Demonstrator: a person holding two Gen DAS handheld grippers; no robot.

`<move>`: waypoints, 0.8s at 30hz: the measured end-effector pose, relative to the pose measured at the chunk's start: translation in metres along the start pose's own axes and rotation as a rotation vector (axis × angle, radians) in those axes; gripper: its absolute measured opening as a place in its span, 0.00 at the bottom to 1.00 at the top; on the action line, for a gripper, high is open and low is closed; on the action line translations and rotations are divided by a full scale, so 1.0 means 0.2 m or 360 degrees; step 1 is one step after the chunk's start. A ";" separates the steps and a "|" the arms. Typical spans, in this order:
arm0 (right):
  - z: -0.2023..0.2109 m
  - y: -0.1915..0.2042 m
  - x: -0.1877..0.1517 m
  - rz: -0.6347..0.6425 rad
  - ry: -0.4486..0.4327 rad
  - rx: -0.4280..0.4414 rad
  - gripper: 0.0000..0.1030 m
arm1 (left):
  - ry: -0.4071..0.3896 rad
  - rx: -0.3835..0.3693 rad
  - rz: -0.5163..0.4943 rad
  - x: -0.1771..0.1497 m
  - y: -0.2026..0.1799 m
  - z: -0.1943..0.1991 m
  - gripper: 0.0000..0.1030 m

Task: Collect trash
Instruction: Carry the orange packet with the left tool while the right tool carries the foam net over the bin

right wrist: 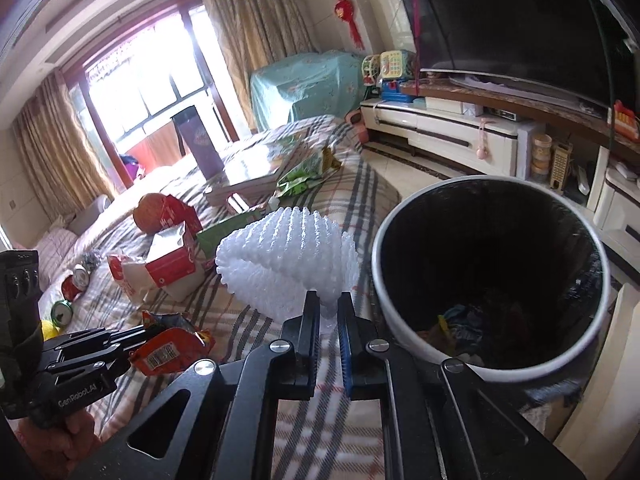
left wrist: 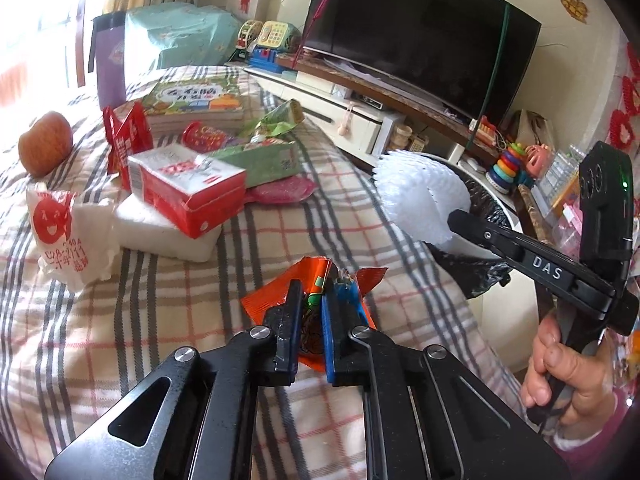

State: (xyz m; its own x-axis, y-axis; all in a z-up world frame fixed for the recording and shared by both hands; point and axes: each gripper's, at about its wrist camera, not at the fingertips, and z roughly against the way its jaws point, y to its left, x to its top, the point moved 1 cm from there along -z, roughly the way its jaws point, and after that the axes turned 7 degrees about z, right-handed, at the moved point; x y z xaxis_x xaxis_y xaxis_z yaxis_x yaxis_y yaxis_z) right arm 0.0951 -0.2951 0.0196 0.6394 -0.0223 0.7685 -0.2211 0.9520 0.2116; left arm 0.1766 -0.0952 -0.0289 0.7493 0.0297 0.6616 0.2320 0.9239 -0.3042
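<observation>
Left wrist view, nearest: left gripper (left wrist: 311, 300) closed on an orange snack wrapper (left wrist: 276, 300), low over the plaid blanket (left wrist: 180, 320) near the bed's front edge.
Right wrist view, nearest: right gripper (right wrist: 329, 308) pinching the stem of a white foam fruit net (right wrist: 288, 256), just left of the bin (right wrist: 490, 276) rim, not yet over the opening.
Bin: black liner, some scraps at the bottom; stands off the bed's right edge.
Risk, net: light and springy; judged likely to catch the rim or drop onto the blanket if let go short of the opening.
Risk, wrapper: torn and slack; could slide from the narrow grip in transit.
Middle of bed: red-and-white carton (left wrist: 188, 184), white paper bag (left wrist: 60, 232), green packets (left wrist: 260, 156), still uncollected.
Writing: "DAS" on the right gripper's arm; "GenRobot.AI" on the left gripper's body; bag print only partly legible.
Far: television (left wrist: 420, 32).
</observation>
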 end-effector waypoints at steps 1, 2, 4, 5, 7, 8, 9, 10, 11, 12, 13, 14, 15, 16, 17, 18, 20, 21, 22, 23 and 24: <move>0.02 -0.01 0.00 -0.0008 -0.0006 -0.0003 0.08 | -0.0003 -0.0001 -0.0006 0.00 -0.01 0.00 0.08; 0.03 -0.02 -0.01 -0.0016 -0.0013 -0.0008 0.08 | -0.0008 -0.0003 -0.0014 0.01 -0.03 0.01 0.08; 0.06 -0.04 -0.02 -0.0028 -0.0017 -0.0018 0.08 | -0.0015 -0.0008 -0.0028 0.01 -0.06 0.01 0.08; 0.07 -0.05 -0.02 -0.0036 -0.0020 -0.0023 0.08 | -0.0018 -0.0010 -0.0035 0.01 -0.07 0.01 0.07; 0.09 -0.08 -0.03 -0.0050 -0.0025 -0.0033 0.08 | -0.0021 -0.0013 -0.0048 0.02 -0.10 0.01 0.07; 0.10 -0.09 -0.03 -0.0061 -0.0028 -0.0041 0.08 | -0.0021 -0.0016 -0.0053 0.02 -0.11 0.01 0.07; 0.12 -0.10 -0.03 -0.0068 -0.0030 -0.0047 0.08 | -0.0019 -0.0019 -0.0057 0.01 -0.12 0.01 0.07; 0.13 -0.12 -0.04 -0.0077 -0.0034 -0.0056 0.08 | -0.0018 -0.0022 -0.0063 0.01 -0.13 0.01 0.07; 0.14 -0.13 -0.04 -0.0083 -0.0037 -0.0064 0.08 | -0.0017 -0.0024 -0.0067 0.02 -0.14 0.01 0.07; 0.16 -0.14 -0.04 -0.0089 -0.0042 -0.0073 0.08 | -0.0016 -0.0029 -0.0074 0.02 -0.16 0.00 0.07; 0.17 -0.15 -0.04 -0.0094 -0.0045 -0.0081 0.08 | -0.0015 -0.0035 -0.0079 0.02 -0.17 0.00 0.07; 0.18 -0.17 -0.04 -0.0098 -0.0051 -0.0091 0.08 | -0.0016 -0.0038 -0.0085 0.03 -0.18 0.00 0.07; 0.19 -0.18 -0.04 -0.0101 -0.0056 -0.0098 0.08 | -0.0018 -0.0044 -0.0092 0.03 -0.20 -0.01 0.07; 0.20 -0.19 -0.04 -0.0107 -0.0061 -0.0108 0.08 | -0.0019 -0.0050 -0.0097 0.04 -0.22 -0.01 0.07; 0.21 -0.20 -0.04 -0.0111 -0.0065 -0.0117 0.08 | -0.0020 -0.0056 -0.0102 0.04 -0.23 -0.01 0.07; 0.22 -0.21 -0.04 -0.0115 -0.0069 -0.0126 0.08 | -0.0022 -0.0065 -0.0110 0.05 -0.25 -0.02 0.07; 0.24 -0.24 -0.04 -0.0126 -0.0074 -0.0148 0.08 | -0.0025 -0.0079 -0.0123 0.07 -0.28 -0.03 0.07; 0.25 -0.26 -0.04 -0.0133 -0.0076 -0.0156 0.08 | -0.0026 -0.0087 -0.0132 0.08 -0.30 -0.03 0.07; 0.25 -0.28 -0.04 -0.0139 -0.0077 -0.0164 0.08 | -0.0028 -0.0096 -0.0140 0.08 -0.32 -0.04 0.07; 0.26 -0.29 -0.05 -0.0145 -0.0078 -0.0174 0.08 | -0.0031 -0.0105 -0.0152 0.09 -0.35 -0.04 0.07; 0.27 -0.31 -0.05 -0.0151 -0.0079 -0.0183 0.08 | -0.0034 -0.0112 -0.0164 0.10 -0.37 -0.05 0.07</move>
State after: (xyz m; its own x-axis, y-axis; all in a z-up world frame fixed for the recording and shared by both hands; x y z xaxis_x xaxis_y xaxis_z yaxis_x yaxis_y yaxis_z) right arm 0.0631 -0.3693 0.0315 0.6158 -0.1261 0.7777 -0.0739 0.9735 0.2163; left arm 0.1807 -0.1663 0.0000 0.7061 -0.0555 0.7059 0.3509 0.8933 -0.2808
